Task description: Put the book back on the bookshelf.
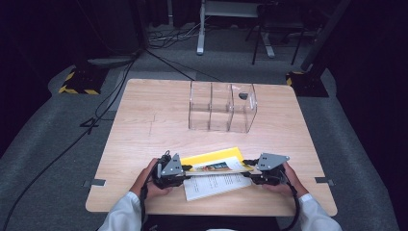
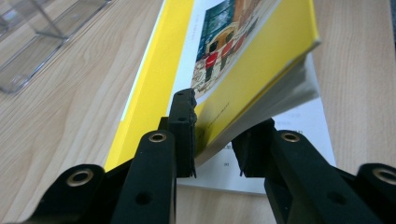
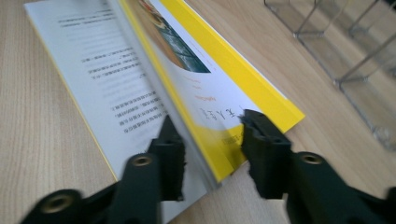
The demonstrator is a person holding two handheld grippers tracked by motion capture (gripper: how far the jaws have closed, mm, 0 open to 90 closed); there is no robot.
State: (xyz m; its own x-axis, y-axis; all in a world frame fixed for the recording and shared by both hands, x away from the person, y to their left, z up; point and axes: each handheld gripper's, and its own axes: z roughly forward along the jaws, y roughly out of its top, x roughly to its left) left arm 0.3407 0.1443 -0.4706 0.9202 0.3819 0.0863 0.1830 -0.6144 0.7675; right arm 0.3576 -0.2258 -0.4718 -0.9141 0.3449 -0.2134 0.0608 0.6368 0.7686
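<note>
Both grippers sit at the near edge of the table [image 1: 144, 103], one at each end of a yellow book [image 1: 216, 161] that lies open between them. Our left gripper [image 1: 169, 172] comes at the book's left end. In the left gripper view [image 2: 215, 140] we see one jaw on top of the yellow cover and the other under the lifted stack of pages, so the cover and that stack lie between the pads. The upper pad touches the cover; whether the lower one presses the page block we cannot tell for sure, though the grasp looks closed on the book.

Our right gripper [image 1: 263, 169] meets the book's right end. In the right gripper view [image 3: 210, 140], which is slightly blurred, the raised cover edge and its pages run up between the two jaws. The right-hand jaw lies against the cover's corner, and a thin gap shows beside the other jaw, so we cannot say that this grip is clenched.

The cover and upper pages are tilted up off a white printed page [image 1: 211, 186], which lies flat on the wood nearest us. Farther off, near the table's middle, stands a clear divided holder [image 1: 222, 108], well apart from the book.
</note>
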